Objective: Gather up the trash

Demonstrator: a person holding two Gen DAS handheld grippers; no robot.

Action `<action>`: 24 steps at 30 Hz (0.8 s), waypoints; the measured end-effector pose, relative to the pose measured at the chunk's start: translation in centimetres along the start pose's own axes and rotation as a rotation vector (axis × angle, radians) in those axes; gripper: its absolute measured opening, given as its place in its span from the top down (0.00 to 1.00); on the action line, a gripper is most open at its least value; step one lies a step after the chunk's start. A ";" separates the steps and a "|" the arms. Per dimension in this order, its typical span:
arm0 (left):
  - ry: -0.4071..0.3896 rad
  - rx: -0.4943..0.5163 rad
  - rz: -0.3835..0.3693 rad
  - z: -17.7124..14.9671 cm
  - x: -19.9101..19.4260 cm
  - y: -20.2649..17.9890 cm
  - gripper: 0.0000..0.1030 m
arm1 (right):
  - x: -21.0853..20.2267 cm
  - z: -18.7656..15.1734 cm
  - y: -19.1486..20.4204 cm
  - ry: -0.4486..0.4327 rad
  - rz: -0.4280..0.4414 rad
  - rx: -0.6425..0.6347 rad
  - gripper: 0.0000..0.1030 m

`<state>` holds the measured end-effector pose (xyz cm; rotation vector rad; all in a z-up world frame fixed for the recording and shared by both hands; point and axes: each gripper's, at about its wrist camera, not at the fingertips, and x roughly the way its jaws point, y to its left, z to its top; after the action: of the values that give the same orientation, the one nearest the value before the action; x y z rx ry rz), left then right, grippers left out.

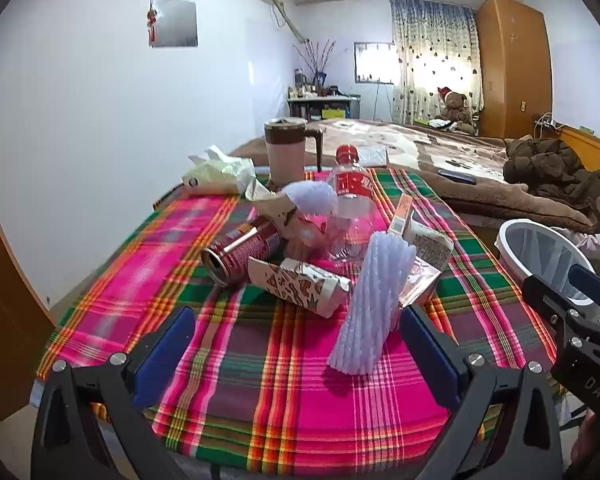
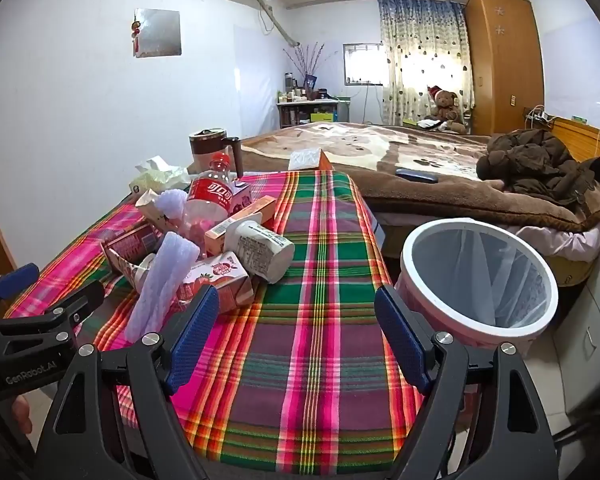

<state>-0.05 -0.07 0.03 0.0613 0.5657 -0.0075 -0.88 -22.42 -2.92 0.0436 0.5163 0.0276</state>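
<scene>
Left wrist view: the left gripper point(image 1: 296, 344) gapes wide and holds nothing; a white foam net sleeve point(image 1: 370, 300) stands between its pads, by the trash pile point(image 1: 300, 240) on the plaid tablecloth point(image 1: 260, 400).

Right wrist view: the right gripper point(image 2: 296, 336) is spread wide and empty above bare cloth; the lined trash bin point(image 2: 480, 276) stands just right of the table.

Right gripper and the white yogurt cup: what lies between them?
In the right wrist view, only bare plaid tablecloth separates the open right gripper from the yogurt cup.
</scene>
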 end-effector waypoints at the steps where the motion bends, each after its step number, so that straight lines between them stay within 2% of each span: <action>1: 0.001 0.003 0.000 0.0 0.0 0.0 0.00 | 0.0 0.0 -0.1 -0.011 0.005 0.006 0.21; 4: -0.002 -0.011 -0.016 0.4 0.0 0.6 0.00 | 0.0 0.0 -0.2 -0.014 0.004 0.006 0.21; 6: -0.017 0.013 0.006 0.1 -0.3 0.0 0.00 | 0.0 0.0 -0.3 -0.015 0.003 0.005 0.21; 24: -0.023 -0.004 0.002 0.0 -0.4 0.1 0.00 | -0.3 0.1 0.2 -0.032 -0.005 -0.003 0.21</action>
<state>-0.38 0.02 0.25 0.0579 0.5426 -0.0048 -1.09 -22.24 -2.63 0.0402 0.4841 0.0232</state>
